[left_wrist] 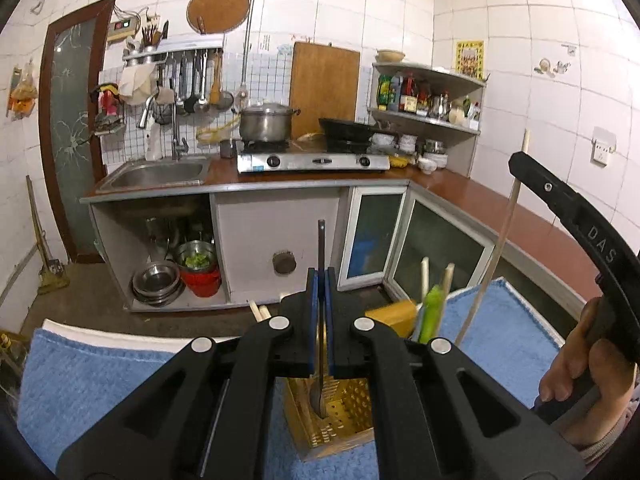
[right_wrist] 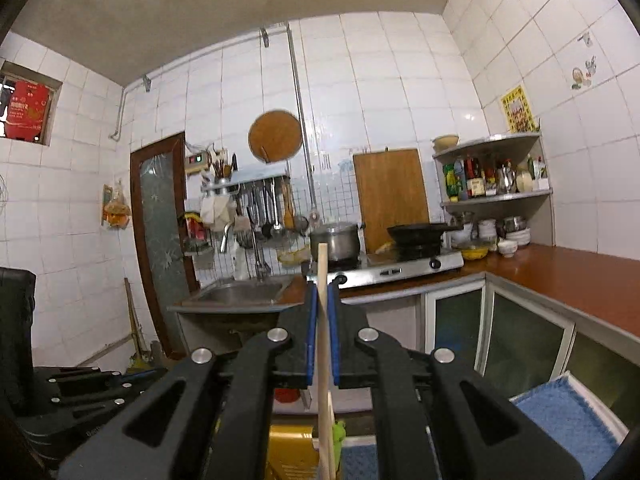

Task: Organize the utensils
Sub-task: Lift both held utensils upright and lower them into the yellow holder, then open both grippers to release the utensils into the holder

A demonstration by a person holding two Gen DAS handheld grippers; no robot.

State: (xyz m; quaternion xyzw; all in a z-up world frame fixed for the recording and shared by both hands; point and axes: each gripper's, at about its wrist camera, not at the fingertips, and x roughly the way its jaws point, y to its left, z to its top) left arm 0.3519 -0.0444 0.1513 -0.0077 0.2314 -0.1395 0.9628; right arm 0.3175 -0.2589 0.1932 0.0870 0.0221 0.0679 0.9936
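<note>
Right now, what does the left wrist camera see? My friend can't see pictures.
The left gripper is shut on a metal spoon, held over a gold utensil holder on a blue towel. Beyond is a kitchen with a sink and stove.

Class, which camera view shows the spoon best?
The left wrist view: the spoon hangs clamped in the left gripper, bowl down over the gold holder. The right wrist view shows no spoon.
</note>
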